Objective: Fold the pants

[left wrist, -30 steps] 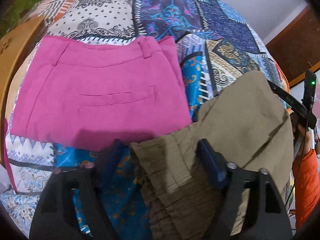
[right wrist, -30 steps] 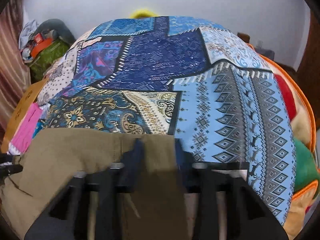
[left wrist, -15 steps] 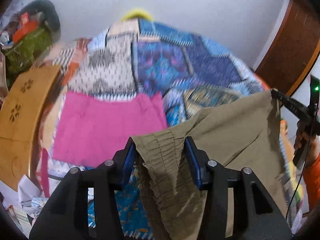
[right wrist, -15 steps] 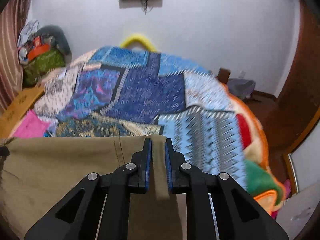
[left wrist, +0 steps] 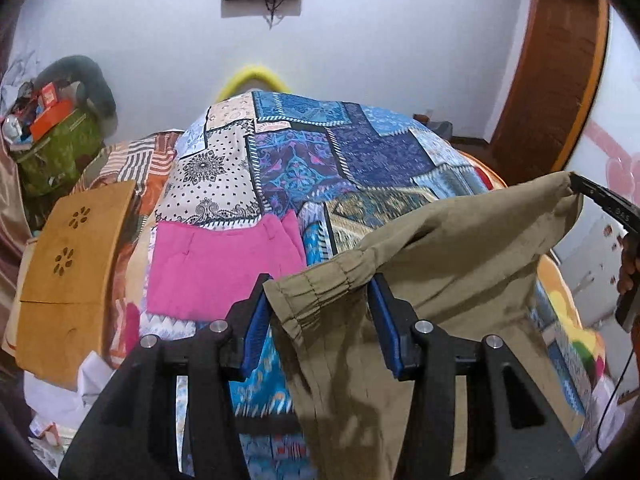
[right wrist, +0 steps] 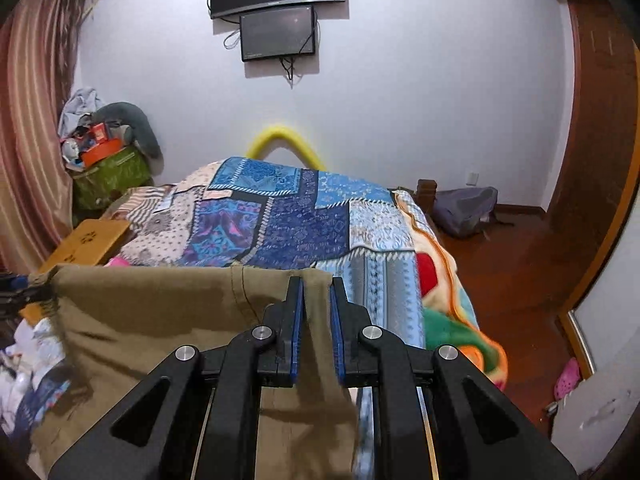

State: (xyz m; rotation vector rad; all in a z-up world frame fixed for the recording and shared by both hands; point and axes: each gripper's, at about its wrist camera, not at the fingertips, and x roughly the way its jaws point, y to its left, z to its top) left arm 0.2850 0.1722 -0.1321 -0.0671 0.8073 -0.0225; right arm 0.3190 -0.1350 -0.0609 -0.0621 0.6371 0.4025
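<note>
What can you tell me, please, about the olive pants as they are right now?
The olive pants are a plain woven cloth, khaki-green, with a gathered elastic waistband and a stitched seam. They are held up by the waist, stretched between the two grippers above the patchwork bedspread, the rest hanging down. The left gripper has the gathered band between its pads; the right gripper is shut on the other end. Loose folds sag between them.

Even indoor light, soft shadows; fisheye bends edges (dark corners), slight motion blur.
</note>
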